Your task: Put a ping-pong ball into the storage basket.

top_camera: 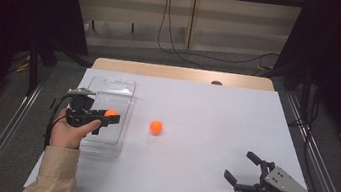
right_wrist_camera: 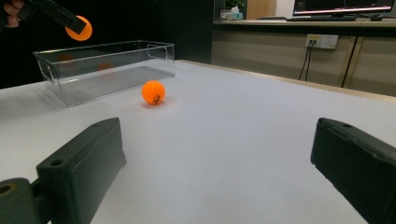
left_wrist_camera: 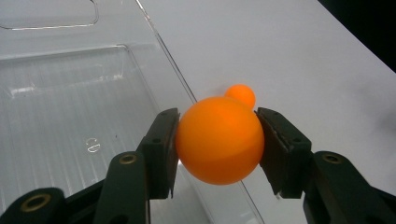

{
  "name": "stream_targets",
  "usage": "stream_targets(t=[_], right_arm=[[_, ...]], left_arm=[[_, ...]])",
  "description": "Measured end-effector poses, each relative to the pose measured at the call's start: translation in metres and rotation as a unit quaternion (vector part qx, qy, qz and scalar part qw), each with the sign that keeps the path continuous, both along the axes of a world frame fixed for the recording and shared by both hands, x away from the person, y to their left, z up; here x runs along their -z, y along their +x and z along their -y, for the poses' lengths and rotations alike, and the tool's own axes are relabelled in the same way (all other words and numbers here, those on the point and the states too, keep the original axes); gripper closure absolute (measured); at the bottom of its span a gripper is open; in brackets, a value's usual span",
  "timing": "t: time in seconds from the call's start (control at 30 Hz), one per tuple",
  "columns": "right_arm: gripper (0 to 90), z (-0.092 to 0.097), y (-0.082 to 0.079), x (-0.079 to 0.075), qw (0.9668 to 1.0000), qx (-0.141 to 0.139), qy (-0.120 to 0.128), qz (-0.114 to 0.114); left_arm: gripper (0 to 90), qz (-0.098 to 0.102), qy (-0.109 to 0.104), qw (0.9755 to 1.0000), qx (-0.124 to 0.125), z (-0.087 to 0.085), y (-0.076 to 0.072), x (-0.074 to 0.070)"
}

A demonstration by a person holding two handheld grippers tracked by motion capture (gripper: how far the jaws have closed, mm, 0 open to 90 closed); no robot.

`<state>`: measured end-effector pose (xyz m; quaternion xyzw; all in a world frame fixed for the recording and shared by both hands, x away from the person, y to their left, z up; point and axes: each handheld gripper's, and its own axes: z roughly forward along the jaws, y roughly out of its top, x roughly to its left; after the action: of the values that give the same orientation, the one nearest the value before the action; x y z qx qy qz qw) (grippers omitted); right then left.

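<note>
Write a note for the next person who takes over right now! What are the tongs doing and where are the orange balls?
Left tongs: shut on one orange ball, held above the near edge of the clear plastic box, not yet dropped in.
Right tongs: open, holding nothing, resting low over the table's near right part.
Second orange ball: loose on the table, just right of the box.
Done: one ball picked up.
Left: probably release the held ball into the box, then fetch the loose one and put it in too. The box looks empty so far.
</note>
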<state>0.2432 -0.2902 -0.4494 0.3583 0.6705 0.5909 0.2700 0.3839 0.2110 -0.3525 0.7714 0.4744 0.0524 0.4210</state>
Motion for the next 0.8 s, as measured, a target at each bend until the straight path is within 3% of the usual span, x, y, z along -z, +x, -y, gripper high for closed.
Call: stream_targets(t=[0.8], right_arm=[[2.3, 0.0002, -0.0001, -0.0002, 1.0, 0.0, 0.0, 0.001]], left_arm=[[50.8, 0.001, 0.011, 0.9998, -0.014, -0.0065, 0.0044, 0.0078]])
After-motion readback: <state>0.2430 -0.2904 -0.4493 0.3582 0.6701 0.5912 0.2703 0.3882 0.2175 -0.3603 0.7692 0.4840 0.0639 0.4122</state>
